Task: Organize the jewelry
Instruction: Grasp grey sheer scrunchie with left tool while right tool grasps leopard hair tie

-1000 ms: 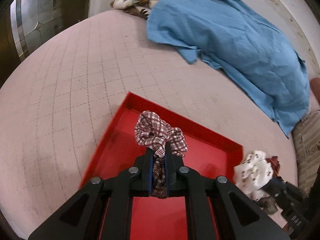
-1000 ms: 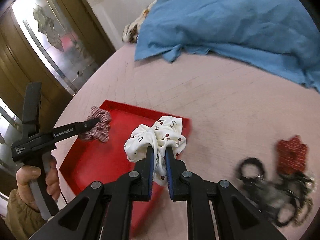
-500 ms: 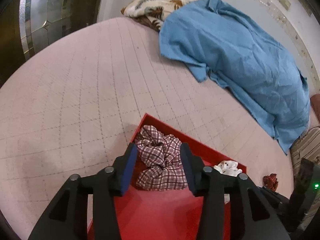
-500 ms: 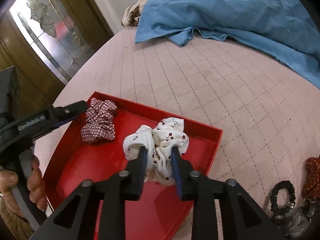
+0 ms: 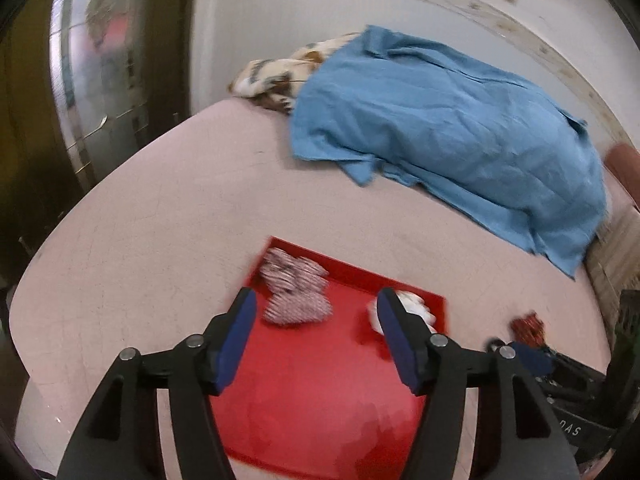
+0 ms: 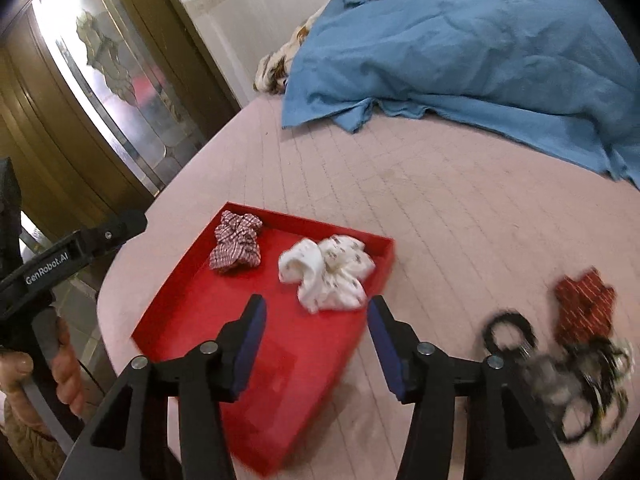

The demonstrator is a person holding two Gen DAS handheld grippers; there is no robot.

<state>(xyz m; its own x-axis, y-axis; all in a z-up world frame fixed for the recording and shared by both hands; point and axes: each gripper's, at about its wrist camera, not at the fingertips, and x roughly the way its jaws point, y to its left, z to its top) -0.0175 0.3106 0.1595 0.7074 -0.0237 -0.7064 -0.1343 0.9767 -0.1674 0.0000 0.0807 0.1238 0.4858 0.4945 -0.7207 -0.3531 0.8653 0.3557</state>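
Scrunchies [image 6: 326, 276] lie inside tray [image 6: 192, 268], tongs [image 6: 316, 320] clear.

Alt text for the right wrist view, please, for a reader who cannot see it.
The right hand-held gripper hangs open and empty over a red tray holding a plaid scrunchie and a white patterned scrunchie. More hair ties lie on the pink bedspread to the right; a blue cloth lies behind.

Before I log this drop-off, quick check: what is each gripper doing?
Left gripper: open, empty, jaws just opened; plaid scrunchie lies in the red tray.
Right gripper: open, empty, jaws just opened; white scrunchie lies in the tray.
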